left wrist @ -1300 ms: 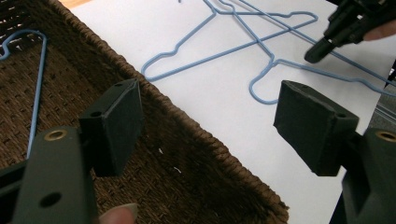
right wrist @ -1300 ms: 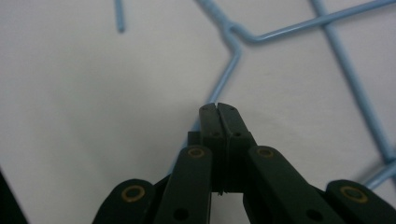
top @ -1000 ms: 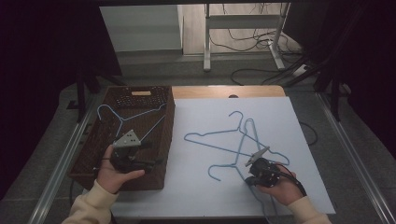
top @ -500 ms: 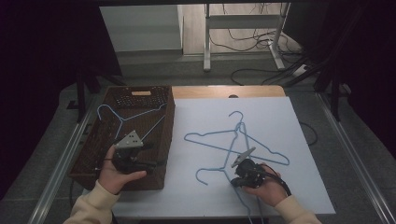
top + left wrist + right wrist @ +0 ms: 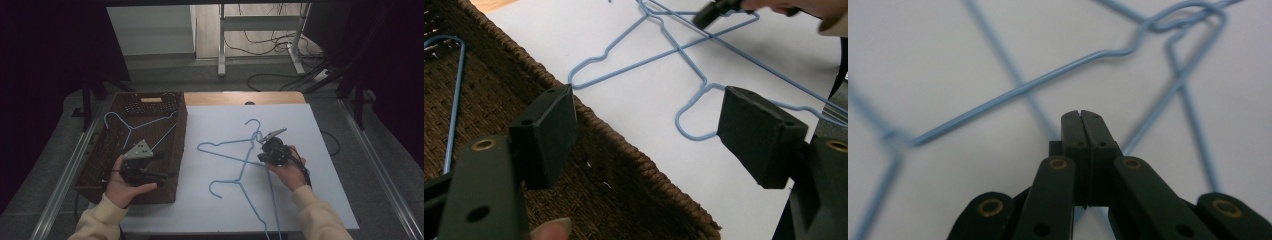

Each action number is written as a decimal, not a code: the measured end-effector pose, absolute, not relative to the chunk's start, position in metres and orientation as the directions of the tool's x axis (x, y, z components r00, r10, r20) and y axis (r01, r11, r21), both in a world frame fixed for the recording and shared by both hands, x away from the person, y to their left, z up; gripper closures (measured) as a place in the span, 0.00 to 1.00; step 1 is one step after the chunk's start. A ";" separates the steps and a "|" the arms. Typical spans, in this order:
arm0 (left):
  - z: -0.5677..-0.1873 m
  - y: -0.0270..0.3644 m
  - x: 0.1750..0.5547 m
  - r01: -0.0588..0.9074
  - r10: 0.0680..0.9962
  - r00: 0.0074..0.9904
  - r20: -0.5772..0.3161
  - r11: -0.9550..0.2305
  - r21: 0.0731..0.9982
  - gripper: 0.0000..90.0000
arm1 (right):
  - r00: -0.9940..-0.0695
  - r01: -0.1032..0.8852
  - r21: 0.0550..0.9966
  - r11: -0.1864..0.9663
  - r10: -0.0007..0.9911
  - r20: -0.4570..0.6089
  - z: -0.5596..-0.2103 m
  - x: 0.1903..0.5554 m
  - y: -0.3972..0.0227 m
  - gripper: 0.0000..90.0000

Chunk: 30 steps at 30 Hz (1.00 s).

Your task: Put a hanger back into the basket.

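At the near edge of the worktop [image 5: 310,190] we hold the left gripper [image 5: 649,135] over the basket's near corner, its jaws spread wide with nothing between them. A little farther in and to the right, the right gripper [image 5: 1081,117] has its jaws pressed fully together, low over the crossed wires. A blue wire runs beneath the tips, but we cannot tell whether it is pinched.

We judge the step to be lifting one hanger off the sheet and moving it to the basket [image 5: 150,100]. To do it well we should take a single wire away from the crossing, so the second hanger is not dragged along. We should then raise it until its hook clears the other.

Counting: three blue hangers. Two lie crossed on the worktop, the nearer hanger [image 5: 240,182] and the farther hanger [image 5: 225,146]. The basket hanger [image 5: 131,127] is already inside the one basket. There are two grippers.
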<state>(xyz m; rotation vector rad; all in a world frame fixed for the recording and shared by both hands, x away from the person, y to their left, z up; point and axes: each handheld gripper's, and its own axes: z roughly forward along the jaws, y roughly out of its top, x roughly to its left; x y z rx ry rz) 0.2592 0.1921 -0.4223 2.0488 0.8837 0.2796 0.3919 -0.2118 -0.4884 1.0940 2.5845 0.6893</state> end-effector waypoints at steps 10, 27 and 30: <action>-0.426 0.193 0.259 0.494 0.683 0.720 -0.124 -0.378 0.783 0.26 | -0.628 0.654 0.458 0.602 0.770 -0.115 -0.498 0.412 -0.217 1.00; -0.427 0.190 0.260 0.494 0.678 0.724 -0.122 -0.386 0.779 0.26 | -0.554 0.717 0.424 0.553 0.822 -0.135 -0.496 0.405 -0.252 1.00; -0.427 0.190 0.260 0.492 0.678 0.725 -0.121 -0.387 0.780 0.26 | -0.541 0.732 0.417 0.539 0.832 -0.127 -0.496 0.404 -0.256 1.00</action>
